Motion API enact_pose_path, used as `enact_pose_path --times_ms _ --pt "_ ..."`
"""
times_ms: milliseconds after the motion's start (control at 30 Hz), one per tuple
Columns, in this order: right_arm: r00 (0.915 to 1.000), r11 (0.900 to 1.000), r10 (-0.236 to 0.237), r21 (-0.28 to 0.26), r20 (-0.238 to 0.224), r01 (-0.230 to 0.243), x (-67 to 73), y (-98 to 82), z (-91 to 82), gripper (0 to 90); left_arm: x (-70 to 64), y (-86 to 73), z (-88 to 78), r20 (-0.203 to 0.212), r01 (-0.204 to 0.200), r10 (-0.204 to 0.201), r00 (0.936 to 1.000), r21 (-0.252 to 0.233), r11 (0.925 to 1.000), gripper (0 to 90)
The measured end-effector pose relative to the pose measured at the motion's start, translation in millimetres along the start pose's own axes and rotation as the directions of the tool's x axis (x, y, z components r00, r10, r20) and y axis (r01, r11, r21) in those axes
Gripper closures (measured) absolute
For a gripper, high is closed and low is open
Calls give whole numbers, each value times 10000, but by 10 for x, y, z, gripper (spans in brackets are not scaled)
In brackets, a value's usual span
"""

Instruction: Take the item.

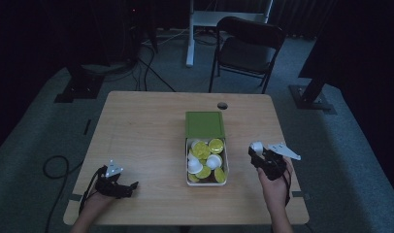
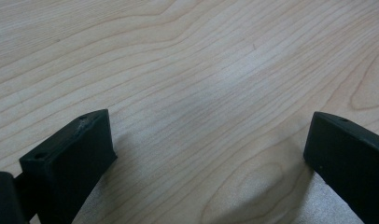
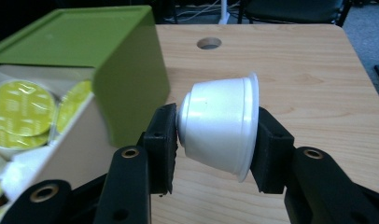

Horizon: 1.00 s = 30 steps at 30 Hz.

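A white coffee capsule (image 3: 220, 126) is pinched between the jaws of the right gripper (image 3: 218, 140), its narrow base pressed against one pad and its wide, rimmed foil end against the other — the capsule's axis thus runs across the jaws, from pad to pad, roughly level with the table (image 1: 137, 141). In the high view the capsule (image 1: 256, 146) is seen held just right of the open box (image 1: 226, 162) of yellow-green and white capsules, whose green lid (image 1: 205, 124) stands folded back at the far end; bare tabletop lies beneath and to the right of the grip. The left gripper (image 1: 118, 187) rests well apart at the near-left corner, its jaws spread over plain wood with nothing between them — the right hand (image 1: 275, 184) is therefore judged the working one.
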State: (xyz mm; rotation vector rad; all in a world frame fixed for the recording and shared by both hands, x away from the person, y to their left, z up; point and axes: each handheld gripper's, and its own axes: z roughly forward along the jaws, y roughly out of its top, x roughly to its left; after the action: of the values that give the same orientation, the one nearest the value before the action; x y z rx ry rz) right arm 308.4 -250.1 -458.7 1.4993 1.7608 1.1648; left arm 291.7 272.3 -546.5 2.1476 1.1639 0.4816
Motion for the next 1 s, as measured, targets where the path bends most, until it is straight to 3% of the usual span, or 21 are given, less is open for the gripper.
enact_pose_path --times_ms 467,1000 --pt "9991 9995 253 194 341 -260 -226 -196 95 566 0 0 0 1 10 -10 10000 0 10000 15" --pt "9955 9943 547 869 771 -613 -384 -420 271 565 -1 0 0 1 9 -9 10000 1 10000 15"
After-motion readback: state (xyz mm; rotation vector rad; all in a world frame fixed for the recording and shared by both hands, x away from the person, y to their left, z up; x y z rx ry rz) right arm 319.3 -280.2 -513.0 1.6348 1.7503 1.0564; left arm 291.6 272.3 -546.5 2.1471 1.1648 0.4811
